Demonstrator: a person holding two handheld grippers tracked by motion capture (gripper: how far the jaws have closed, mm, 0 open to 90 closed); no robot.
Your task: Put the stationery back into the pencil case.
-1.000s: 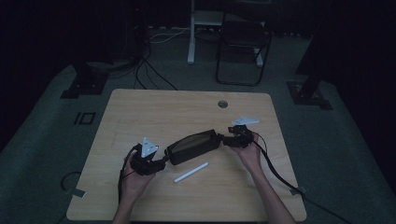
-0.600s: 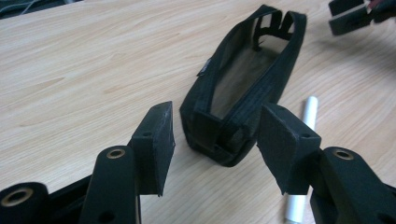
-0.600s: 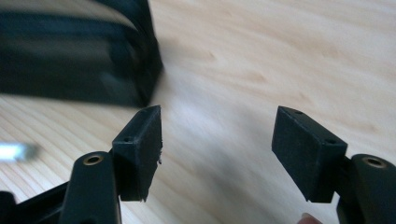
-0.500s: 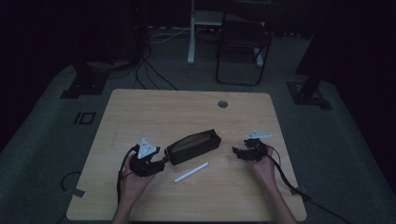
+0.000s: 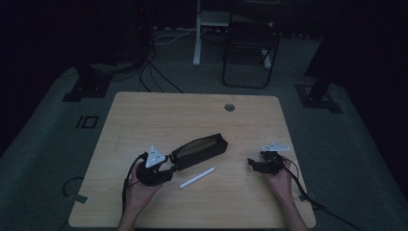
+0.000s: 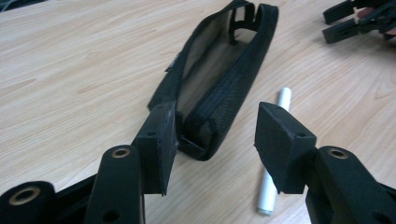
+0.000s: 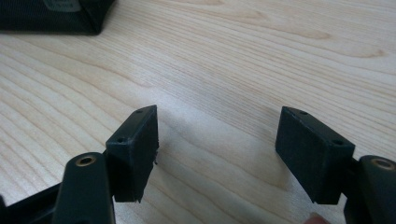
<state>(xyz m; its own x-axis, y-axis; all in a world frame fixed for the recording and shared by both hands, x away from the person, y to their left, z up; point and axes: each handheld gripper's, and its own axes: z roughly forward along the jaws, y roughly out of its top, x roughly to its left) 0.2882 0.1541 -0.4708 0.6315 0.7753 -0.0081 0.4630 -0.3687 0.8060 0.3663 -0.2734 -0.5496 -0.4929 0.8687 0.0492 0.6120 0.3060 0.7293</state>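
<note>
A black zip pencil case (image 5: 199, 148) lies open on the wooden table (image 5: 159, 115), slanting up to the right. In the left gripper view its tan lining (image 6: 210, 70) shows. A white marker (image 5: 197, 177) lies just in front of it and reaches past the right jaw as the marker (image 6: 275, 149). My left gripper (image 5: 166, 167) is open at the case's near left end, and that end sits between the jaws of the left gripper (image 6: 217, 140). My right gripper (image 5: 254, 163) stands open to the right, apart from the case. Only bare wood lies between the jaws of the right gripper (image 7: 217, 149).
A round cable hole (image 5: 229, 107) sits near the table's far edge. A corner of the case (image 7: 56, 14) shows at the top left of the right gripper view. A chair (image 5: 250, 43), stands and cables are on the dark floor beyond the table.
My right gripper has left the case's right end and moved right and towards the person. The left gripper and the case have stayed put.
</note>
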